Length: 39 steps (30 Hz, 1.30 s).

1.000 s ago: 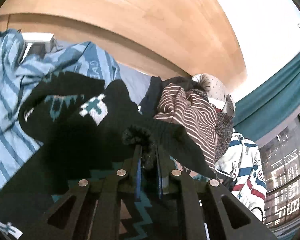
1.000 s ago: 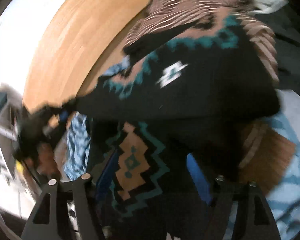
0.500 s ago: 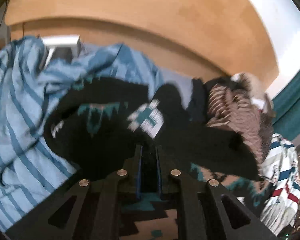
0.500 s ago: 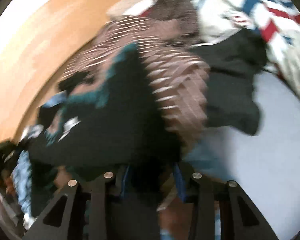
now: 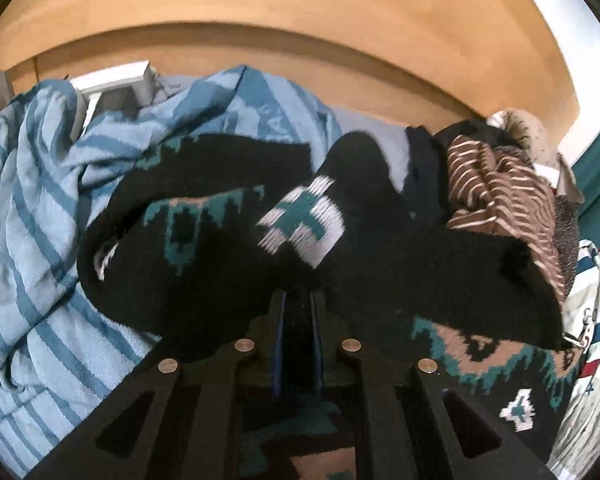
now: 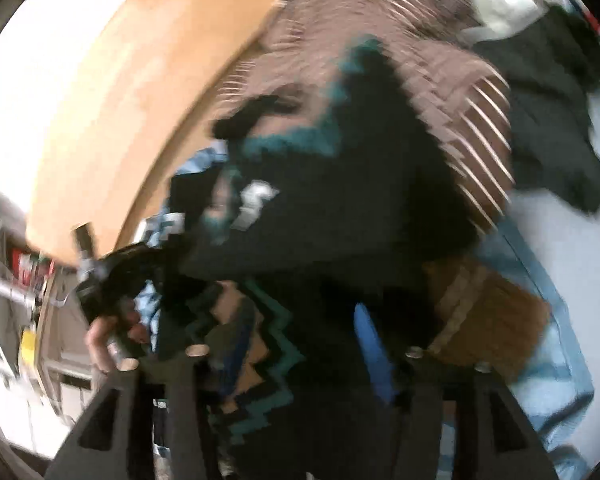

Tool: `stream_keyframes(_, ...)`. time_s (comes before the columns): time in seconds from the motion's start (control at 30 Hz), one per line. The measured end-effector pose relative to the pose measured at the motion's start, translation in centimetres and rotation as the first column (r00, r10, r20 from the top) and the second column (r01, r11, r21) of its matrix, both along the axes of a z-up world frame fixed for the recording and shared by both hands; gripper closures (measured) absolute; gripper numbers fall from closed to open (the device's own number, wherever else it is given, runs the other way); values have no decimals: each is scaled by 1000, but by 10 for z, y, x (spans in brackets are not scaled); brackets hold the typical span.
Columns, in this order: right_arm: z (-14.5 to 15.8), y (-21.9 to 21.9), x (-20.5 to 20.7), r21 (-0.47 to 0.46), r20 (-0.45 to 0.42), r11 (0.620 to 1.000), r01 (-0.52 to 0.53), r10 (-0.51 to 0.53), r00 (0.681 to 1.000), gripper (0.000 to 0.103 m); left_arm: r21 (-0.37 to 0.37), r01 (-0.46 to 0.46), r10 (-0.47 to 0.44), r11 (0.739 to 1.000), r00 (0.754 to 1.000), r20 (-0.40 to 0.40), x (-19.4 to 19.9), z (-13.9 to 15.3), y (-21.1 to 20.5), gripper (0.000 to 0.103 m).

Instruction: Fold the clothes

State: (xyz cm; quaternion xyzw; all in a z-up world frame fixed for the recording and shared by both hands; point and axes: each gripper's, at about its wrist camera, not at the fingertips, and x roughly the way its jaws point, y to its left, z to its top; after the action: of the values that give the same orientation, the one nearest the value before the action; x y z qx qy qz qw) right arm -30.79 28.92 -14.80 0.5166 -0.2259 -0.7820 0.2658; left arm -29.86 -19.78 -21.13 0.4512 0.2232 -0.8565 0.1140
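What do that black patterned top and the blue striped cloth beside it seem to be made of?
The black patterned top looks like thick fuzzy knit, perhaps wool or acrylic: its teal, tan and white motifs have stepped, stitch-like edges. The blue striped cloth looks like soft matte woven cotton, rumpled into loose folds; the fibre is uncertain.

A black knit sweater (image 5: 228, 264) with teal, tan and white geometric motifs is lying bunched and draped across the middle of the left wrist view — a white-and-teal cross patch is showing just right of centre, a band of teal and tan zigzags is running toward 4 o'clock. In the blurred right wrist view the same sweater (image 6: 372, 216) is filling the centre, its zigzag panel hanging toward 6 o'clock.
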Motion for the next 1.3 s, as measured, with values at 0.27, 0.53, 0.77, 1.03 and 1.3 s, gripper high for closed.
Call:
stream_keyframes(0.27, 43, -22, -75, 236, 14, 958, 165, -173, 985, 24, 32, -23, 19, 999, 994, 104, 3, -9, -1, 92)
stream_keyframes(0.53, 5, -43, -128, 159, 231, 967, 200, -233, 944, 31, -39, 38, -31, 999, 987, 159, 5, -10, 13, 92)
stream_keyframes(0.77, 12, -30, -123, 104, 130, 978, 181, -194, 972, 89, -41, 11, -9, 999, 999, 42, 17, 6, 8, 92)
stream_keyframes(1.03, 74, -52, -139, 34, -101, 983, 178, -174, 980, 100, -81, -23, 22, 996, 1000, -13, 3, 16, 2, 92)
stream_keyframes(1.3, 16, -59, -126, 59, 74, 996, 74, -78, 994, 63, -96, -49, 50, 994, 999, 5, -10, 7, -4, 92)
